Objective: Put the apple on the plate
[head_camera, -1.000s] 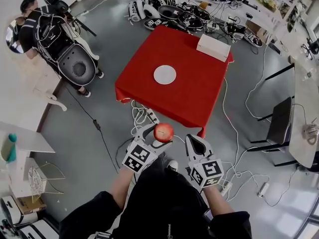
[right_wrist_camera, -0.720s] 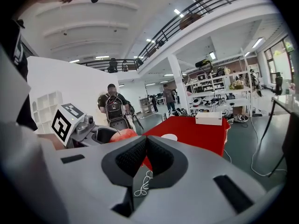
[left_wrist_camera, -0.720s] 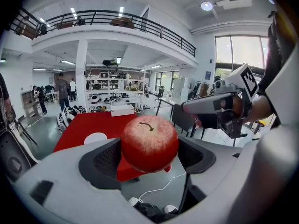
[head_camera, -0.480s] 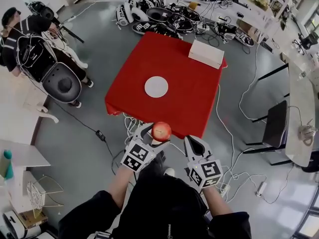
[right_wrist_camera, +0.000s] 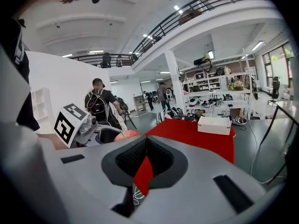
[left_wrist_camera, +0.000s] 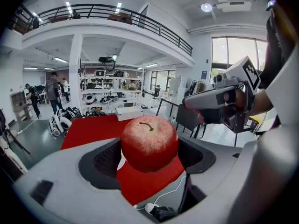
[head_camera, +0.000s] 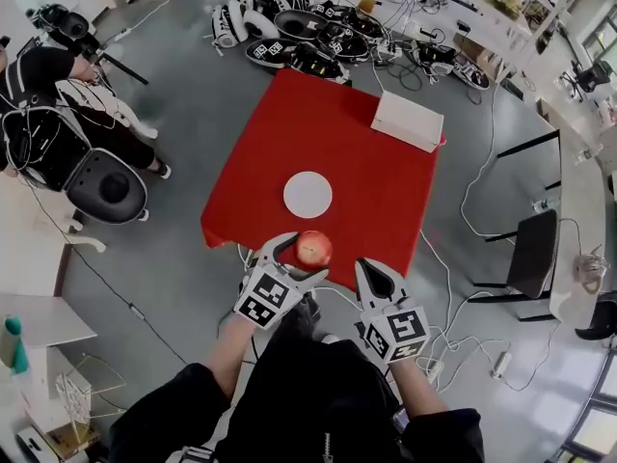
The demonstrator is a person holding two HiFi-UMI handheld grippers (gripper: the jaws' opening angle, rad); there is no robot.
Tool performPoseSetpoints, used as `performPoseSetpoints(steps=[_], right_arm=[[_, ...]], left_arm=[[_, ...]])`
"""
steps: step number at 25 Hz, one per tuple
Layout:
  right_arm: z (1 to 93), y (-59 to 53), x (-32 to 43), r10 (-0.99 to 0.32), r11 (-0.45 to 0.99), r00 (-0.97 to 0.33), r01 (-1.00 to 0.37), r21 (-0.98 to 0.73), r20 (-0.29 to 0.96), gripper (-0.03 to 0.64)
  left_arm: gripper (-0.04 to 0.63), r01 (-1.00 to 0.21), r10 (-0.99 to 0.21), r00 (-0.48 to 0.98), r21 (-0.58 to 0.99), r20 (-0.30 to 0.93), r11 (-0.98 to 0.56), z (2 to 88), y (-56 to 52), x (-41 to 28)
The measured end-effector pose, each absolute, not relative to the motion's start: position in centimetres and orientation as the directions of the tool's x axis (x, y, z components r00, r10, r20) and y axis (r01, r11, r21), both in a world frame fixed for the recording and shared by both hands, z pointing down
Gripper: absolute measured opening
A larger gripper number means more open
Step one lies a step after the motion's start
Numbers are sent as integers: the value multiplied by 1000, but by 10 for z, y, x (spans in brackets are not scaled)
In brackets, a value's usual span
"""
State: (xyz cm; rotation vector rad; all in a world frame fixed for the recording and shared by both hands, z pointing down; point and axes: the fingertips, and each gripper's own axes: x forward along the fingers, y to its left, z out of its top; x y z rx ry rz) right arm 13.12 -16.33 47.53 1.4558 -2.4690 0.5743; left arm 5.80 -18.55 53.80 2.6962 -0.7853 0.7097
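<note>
The red surface (head_camera: 289, 133) had come closer; the left tool (head_camera: 297, 256) gripped the apple (head_camera: 313, 248), the right tool (head_camera: 372, 270) was closed and empty, and the white plate (head_camera: 308, 194) lay bare.

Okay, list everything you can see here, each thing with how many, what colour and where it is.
Table: one, red cloth, middle of the floor.
Plate: one, white, bare, near the table's middle.
Box: one, white, table's far right corner.
Apple: one, red, held over the table's near edge.
Chair: one, black, right of the table.
Gear: a heap, black and white, on the floor beyond the table.
Cables: several, white and black, on the floor round the table.
Bystander: one, dark clothes, far left.
Left tongs: one, grey, closed on the apple.
Right tongs: one, grey, jaws together, empty, beside the left.
</note>
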Motion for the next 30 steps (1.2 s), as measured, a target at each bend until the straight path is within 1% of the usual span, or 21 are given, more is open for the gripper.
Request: performPoseSetpoints(steps=[11,21,30], right_arm=[[481,-234,99,-789,421,-471,-882,-210,396,12],[486,-259,100,-778,415,-470,-883,-219,417,12],[494,-275,108,-753,434,-496,-868,-240,431,12]], left_arm=[[383,-559,-435,737,104,518,-823,548,-265,23],[383,-569,-437,731,115,524,-814,557,-295,26],[383,-612,-480,698,94,531,-785,563,-316,31]])
